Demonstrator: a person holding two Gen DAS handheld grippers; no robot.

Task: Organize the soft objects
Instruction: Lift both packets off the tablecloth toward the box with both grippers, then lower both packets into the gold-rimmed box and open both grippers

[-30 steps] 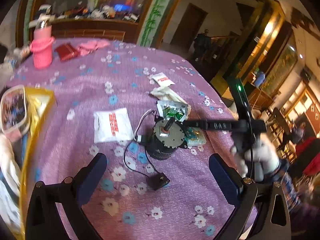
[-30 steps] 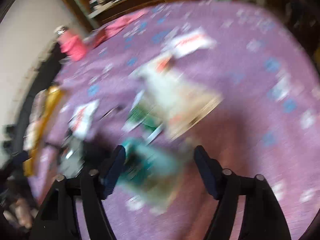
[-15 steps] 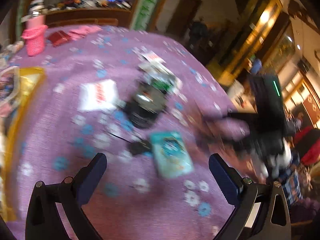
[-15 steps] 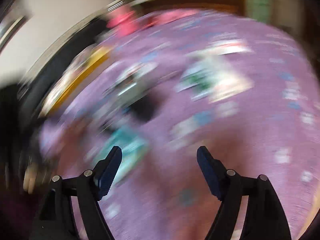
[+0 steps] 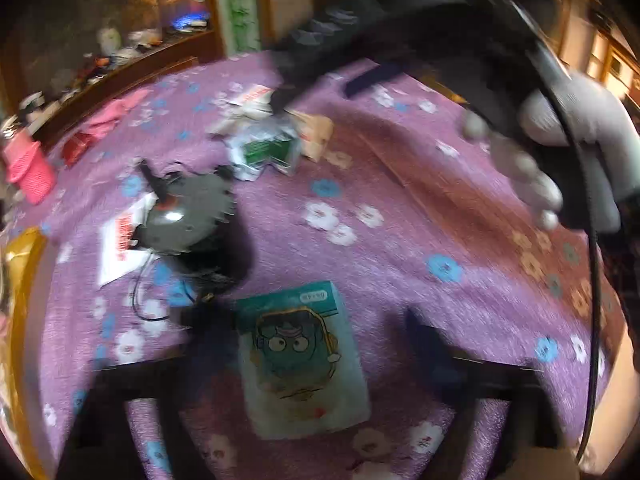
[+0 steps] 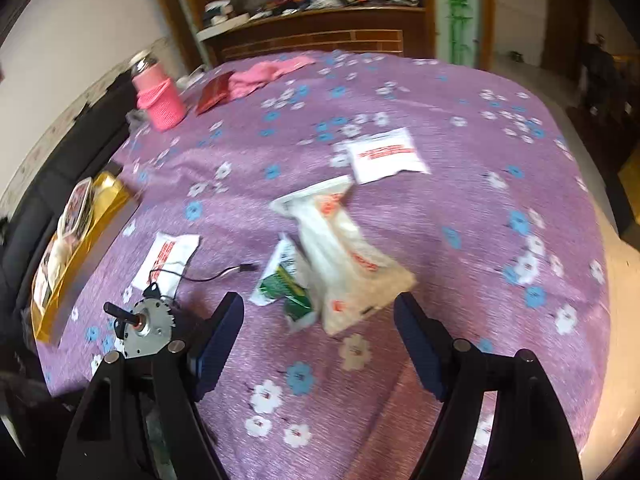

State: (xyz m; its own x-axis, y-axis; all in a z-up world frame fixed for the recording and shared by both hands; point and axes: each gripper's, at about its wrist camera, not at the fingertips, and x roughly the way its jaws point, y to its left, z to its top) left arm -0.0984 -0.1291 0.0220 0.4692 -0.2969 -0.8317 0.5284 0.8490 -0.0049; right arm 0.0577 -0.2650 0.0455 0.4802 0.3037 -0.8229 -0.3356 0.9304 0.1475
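L gripper (image 5: 320,344) is closing, jaws apart w/ the teal pack (image 5: 302,360) flat on the bench (image 5: 400,240) between them; pads look short of it, though blur hides real contact. Pack's long axis runs near-to-far, so jaws take it across the short width. L hand is clearly nearer; next move is prob. just finishing the squeeze. Just far-left of the pack: motor (image 5: 182,220) w/ its cable (image 5: 144,300), close enough to snag. R gripper (image 6: 320,336) is apart, empty, above the cloth. Beyond it lie the green pouch (image 6: 282,280) and white bag (image 6: 344,256), touching; white sachets (image 6: 386,156) further off.
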